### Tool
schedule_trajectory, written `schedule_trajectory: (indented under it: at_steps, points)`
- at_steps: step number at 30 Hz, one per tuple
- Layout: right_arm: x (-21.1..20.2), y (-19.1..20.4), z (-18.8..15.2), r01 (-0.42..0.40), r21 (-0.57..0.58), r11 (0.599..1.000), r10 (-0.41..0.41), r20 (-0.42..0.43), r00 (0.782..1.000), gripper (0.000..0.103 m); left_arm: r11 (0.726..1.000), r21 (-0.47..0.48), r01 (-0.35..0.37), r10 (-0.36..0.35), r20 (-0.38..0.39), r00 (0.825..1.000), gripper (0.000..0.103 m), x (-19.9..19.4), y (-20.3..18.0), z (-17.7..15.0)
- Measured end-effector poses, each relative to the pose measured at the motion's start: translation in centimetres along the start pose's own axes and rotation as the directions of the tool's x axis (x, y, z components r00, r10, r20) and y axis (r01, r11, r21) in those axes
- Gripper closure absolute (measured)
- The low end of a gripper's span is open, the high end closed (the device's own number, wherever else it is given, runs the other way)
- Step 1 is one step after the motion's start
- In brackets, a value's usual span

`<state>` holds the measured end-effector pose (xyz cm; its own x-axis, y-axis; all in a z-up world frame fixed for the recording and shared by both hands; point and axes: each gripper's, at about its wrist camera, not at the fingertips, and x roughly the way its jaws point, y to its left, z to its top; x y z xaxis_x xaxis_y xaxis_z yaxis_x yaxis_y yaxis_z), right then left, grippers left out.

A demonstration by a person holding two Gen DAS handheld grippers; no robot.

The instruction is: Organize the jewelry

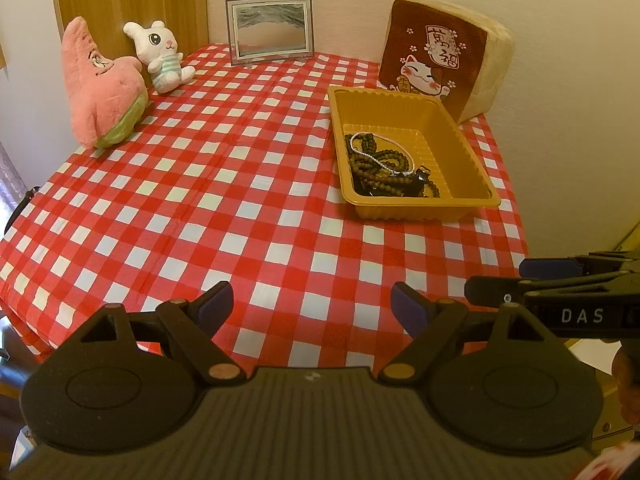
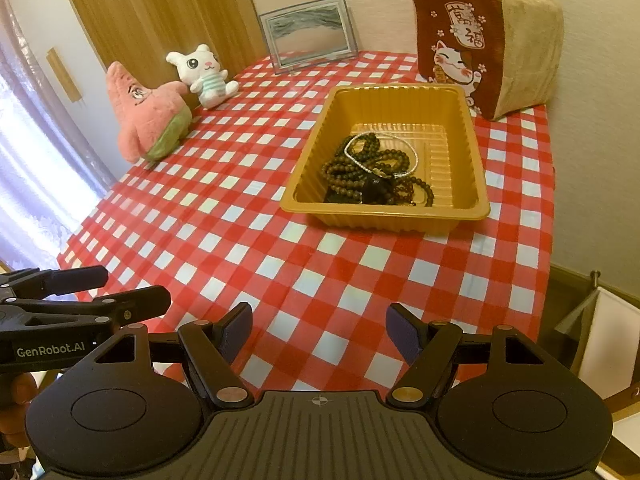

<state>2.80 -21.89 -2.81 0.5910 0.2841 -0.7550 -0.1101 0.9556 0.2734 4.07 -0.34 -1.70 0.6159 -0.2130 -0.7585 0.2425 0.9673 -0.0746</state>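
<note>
Brown bead strands [image 2: 372, 172] lie tangled in the amber tray [image 2: 476, 208] at our worktop's [image 2: 248, 248] far right; our left tongs [image 1: 312, 312] and right tongs [image 2: 318, 330] gape wide, empty, near us.

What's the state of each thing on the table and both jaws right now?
left gripper: jaws open, empty
right gripper: jaws open, empty
yellow tray: upright on the cloth, holds the jewelry
bead strands: tangled in a pile in the tray
silver chain: draped over the beads
picture frame: standing by the wall
pink star plush: leaning
white bunny plush: sitting
</note>
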Motion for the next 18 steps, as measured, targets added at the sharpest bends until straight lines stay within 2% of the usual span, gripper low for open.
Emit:
schedule_trajectory:
  at_steps: [18]
  points:
    - [0.05, 0.08, 0.00, 0.001, 0.000, 1.000, -0.001, 0.001, 1.000, 0.030, 1.000, 0.005, 0.004, -0.004, 0.003, 1.000, 0.018, 0.06, -0.11, 0.23]
